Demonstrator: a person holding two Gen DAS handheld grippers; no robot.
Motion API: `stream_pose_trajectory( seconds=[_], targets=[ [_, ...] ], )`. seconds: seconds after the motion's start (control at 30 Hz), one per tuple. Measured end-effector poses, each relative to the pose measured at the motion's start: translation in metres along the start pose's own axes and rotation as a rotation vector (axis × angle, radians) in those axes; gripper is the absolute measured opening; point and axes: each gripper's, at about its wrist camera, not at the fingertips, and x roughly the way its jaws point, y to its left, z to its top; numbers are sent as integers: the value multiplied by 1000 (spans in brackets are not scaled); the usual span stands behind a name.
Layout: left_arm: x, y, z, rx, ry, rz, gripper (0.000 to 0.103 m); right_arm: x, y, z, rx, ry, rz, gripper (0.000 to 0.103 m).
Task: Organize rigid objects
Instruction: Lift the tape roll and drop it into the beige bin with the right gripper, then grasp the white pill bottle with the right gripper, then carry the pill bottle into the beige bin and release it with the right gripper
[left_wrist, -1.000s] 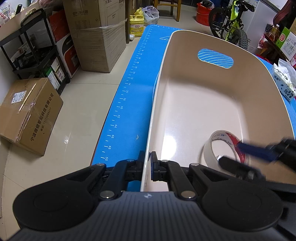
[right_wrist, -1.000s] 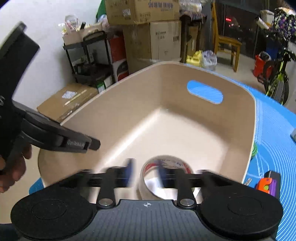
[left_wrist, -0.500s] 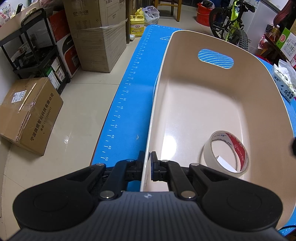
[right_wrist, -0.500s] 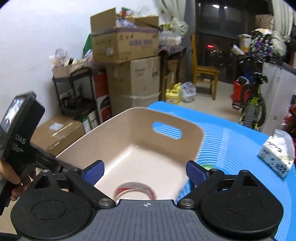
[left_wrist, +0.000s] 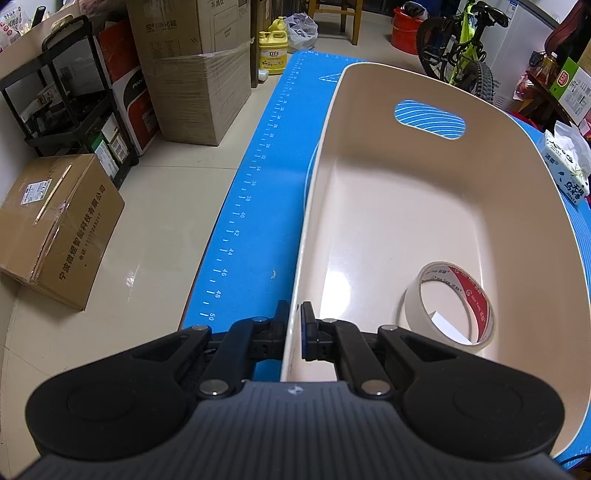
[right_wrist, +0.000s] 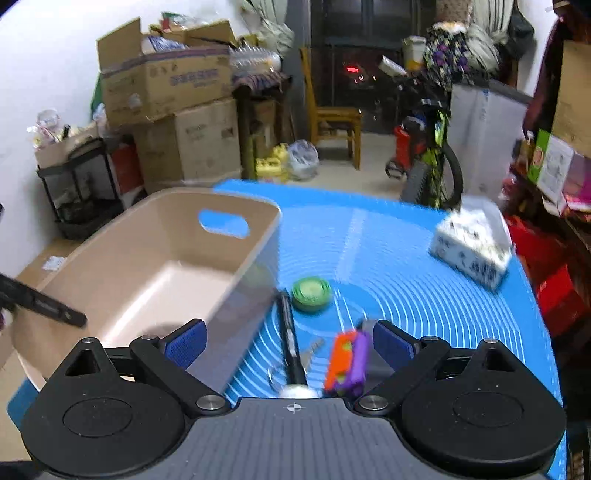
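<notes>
Left wrist view: the left gripper (left_wrist: 294, 325) is clamped on the near left rim of a smooth, glossy beige plastic bin (left_wrist: 369, 206) with rounded corners and an oval handle slot. Inside, near the bin's near right corner, lies a roll of cream masking tape (left_wrist: 448, 304), its core printed red with small white lettering. The bin sits on a blue ruled mat (left_wrist: 258, 206), whose left edge carries numbered ticks up to 50. A tissue pack (left_wrist: 565, 162) printed with Chinese characters lies by the mat's right edge.

Right wrist view, blurred: the right gripper (right_wrist: 290, 341) stands wide open and empty over the mat's ribbed arcs, above a black pen (right_wrist: 290, 339), an orange-and-purple toy (right_wrist: 347, 360) and a round green disc (right_wrist: 311, 292), all beside the bin's right wall.
</notes>
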Motion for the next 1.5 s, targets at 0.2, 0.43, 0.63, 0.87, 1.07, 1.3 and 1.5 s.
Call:
stream_pose_trajectory(
  seconds=[0.2, 0.43, 0.63, 0.87, 1.07, 1.3, 1.5],
  targets=[
    [0, -1, 0, 0, 0, 0, 7, 26, -4, -27, 8, 87, -13, 90],
    [0, -1, 0, -2, -2, -1, 7, 51, -2, -47, -4, 162, -20, 79],
    [0, -1, 0, -2, -2, -1, 7, 68, 2, -54, -17, 217, -37, 64],
    [0, -1, 0, -2, -2, -1, 7, 78, -2, -61, 41, 237, -40, 44],
    [0, -1, 0, -2, -2, -1, 7, 59, -10, -53, 77, 146, -86, 44],
    [0, -1, 1, -1, -2, 1, 7, 30, -10, -17, 89, 16, -96, 44],
    [-1, -2, 2, 0, -2, 3, 7, 9, 8, 17, 76, -97, -42, 44]
  ],
)
